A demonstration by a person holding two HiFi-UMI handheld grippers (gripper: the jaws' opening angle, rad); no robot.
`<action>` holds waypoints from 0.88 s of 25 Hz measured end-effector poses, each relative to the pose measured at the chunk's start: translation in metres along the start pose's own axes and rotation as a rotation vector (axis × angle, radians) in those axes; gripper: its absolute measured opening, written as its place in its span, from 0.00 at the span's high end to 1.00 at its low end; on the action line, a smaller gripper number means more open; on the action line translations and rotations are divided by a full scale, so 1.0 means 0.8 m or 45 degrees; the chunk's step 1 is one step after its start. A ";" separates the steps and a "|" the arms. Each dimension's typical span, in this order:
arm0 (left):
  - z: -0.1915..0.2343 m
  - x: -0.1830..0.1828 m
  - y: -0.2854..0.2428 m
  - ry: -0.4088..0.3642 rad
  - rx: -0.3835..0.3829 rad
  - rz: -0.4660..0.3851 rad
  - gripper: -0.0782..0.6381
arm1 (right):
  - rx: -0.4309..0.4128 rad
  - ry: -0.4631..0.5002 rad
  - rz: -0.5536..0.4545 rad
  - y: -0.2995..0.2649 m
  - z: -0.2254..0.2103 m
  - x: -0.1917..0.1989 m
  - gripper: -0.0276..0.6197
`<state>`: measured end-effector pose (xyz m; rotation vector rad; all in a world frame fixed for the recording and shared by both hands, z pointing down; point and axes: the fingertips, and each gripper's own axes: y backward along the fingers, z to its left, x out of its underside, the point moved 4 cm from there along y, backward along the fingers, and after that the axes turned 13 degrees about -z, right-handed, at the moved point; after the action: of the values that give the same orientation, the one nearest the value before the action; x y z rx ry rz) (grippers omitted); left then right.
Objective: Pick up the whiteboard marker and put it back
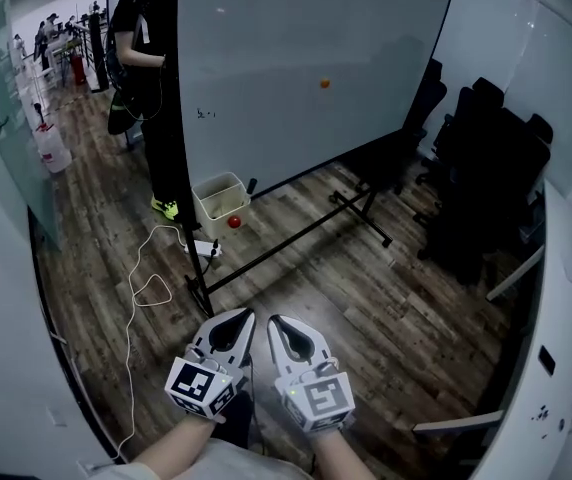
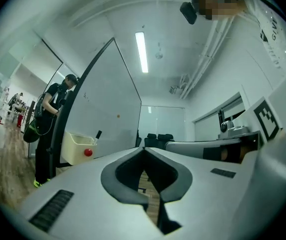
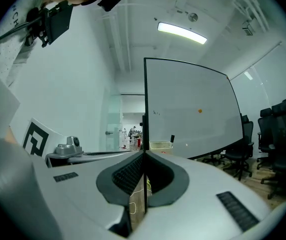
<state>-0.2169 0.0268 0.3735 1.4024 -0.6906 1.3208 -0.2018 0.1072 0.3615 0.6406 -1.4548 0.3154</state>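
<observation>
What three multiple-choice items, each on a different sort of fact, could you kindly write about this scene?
1. Where is the cream bin? A) by the whiteboard's lower corner B) on a black chair C) on a desk
2. What colour is the dot on the whiteboard? A) green B) orange C) blue
3. How are the left hand-held gripper and the right hand-held gripper? A) both shut, empty B) both wide open C) one holding a marker
Answers: 1 A, it sits at the board's bottom edge; 2 B, plainly orange; 3 A, each one's jaws meet with nothing between.
</observation>
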 end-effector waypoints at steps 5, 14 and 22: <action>0.050 0.016 -0.050 0.019 -0.025 0.018 0.87 | -0.028 -0.003 0.057 -0.061 -0.028 0.020 0.93; 0.134 0.047 -0.128 0.026 -0.009 0.067 0.87 | -0.011 0.014 0.082 -0.166 -0.086 0.055 0.93; 0.174 0.077 -0.164 0.045 0.012 0.107 0.87 | -0.005 0.077 0.097 -0.220 -0.116 0.073 0.93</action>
<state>-0.0353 -0.0493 0.4142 1.3673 -0.7271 1.4128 -0.0199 0.0103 0.3825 0.5687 -1.4234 0.3882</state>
